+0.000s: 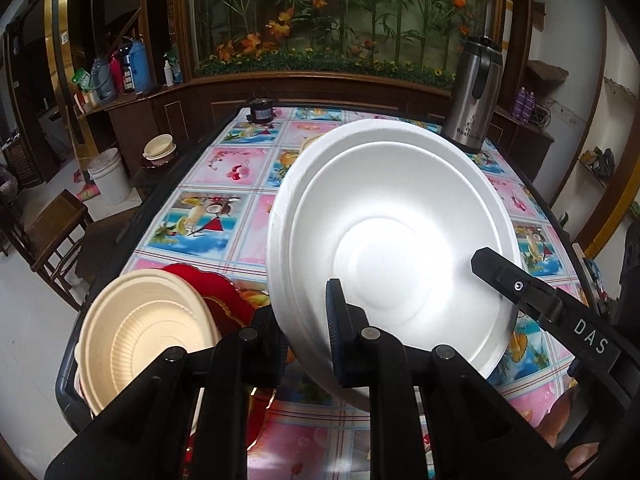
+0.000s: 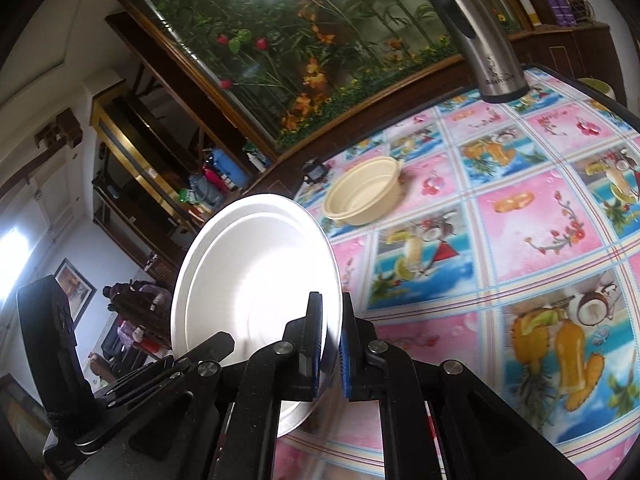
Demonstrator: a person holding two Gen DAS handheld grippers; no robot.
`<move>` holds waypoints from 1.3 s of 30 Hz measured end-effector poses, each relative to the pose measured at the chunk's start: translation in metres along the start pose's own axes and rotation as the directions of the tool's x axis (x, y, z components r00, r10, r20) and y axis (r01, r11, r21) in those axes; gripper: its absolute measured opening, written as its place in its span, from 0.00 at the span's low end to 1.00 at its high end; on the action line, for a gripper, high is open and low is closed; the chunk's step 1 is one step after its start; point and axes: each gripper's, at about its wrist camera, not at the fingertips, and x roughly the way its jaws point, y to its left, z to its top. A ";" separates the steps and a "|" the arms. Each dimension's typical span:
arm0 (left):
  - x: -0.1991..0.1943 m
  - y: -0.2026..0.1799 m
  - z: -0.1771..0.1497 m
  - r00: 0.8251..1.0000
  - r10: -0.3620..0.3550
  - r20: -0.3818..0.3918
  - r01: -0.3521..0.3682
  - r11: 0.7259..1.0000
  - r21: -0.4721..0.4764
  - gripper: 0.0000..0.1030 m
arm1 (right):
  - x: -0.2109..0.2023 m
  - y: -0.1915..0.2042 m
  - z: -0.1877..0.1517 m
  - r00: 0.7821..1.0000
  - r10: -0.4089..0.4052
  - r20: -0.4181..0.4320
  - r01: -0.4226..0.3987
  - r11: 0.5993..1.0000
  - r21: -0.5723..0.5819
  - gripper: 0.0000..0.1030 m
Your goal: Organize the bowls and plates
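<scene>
- Gripping a white bowl point(image 1: 384, 236) at its rim from two sides, both grippers have it tilted up on edge above the table point(image 1: 224, 204), its hollow facing the left wrist camera.
- Left gripper point(image 1: 308, 344) is closed on the near lower rim, one blue-padded finger inside the hollow and the other behind the wall.
- Right gripper point(image 2: 330, 344) is clamped on the rim too, its blue pads point(image 2: 346, 364) squeezing the thin wall between them; its black finger shows in the left view, reaching over the bowl's right edge.
- My read is that this bowl is light and fairly stiff, likely foam or thin plastic, with a smooth, slick surface. A pinch on the rim is the natural hold, but too hard a squeeze could dent or crack it, and a tilted bowl can slip out of the pads.
- Down at the near left corner sits a cream ribbed bowl point(image 1: 140, 344) stacked on a red plate point(image 1: 208, 292), probably the sorting pile.
- Farther out, a second cream bowl point(image 2: 362, 196) rests alone on the colourful fruit-print tablecloth point(image 2: 520, 232).
- At the far edge stands a steel flask point(image 1: 474, 100), well clear of the bowls.
</scene>
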 end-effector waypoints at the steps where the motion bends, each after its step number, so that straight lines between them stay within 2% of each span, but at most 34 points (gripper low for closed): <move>1: -0.001 0.002 -0.001 1.000 0.001 0.003 -0.001 1.000 -0.002 0.14 | 0.000 0.004 0.000 1.000 0.006 0.000 -0.006 1.000 -0.003 0.07; 21: -0.030 0.059 -0.007 0.995 0.078 0.057 -0.075 0.996 -0.052 0.14 | 0.024 0.059 -0.012 0.995 0.086 -0.050 -0.089 0.995 -0.050 0.07; 25: -0.050 0.084 -0.004 0.986 0.136 0.093 -0.132 0.990 -0.054 0.14 | 0.032 0.092 -0.013 0.989 0.127 -0.069 -0.134 0.986 -0.096 0.07; 31: -0.070 0.123 -0.006 0.976 0.190 0.109 -0.179 0.978 -0.103 0.14 | 0.046 0.139 -0.022 0.974 0.200 -0.105 -0.214 0.966 -0.147 0.08; 35: -0.060 0.135 -0.017 0.973 0.219 0.077 -0.209 0.971 -0.118 0.14 | 0.057 0.154 -0.036 0.968 0.209 -0.141 -0.232 0.958 -0.171 0.09; 39: -0.035 0.141 -0.030 0.978 0.209 -0.007 -0.208 0.969 -0.131 0.14 | 0.075 0.154 -0.053 0.965 0.177 -0.194 -0.212 0.961 -0.177 0.10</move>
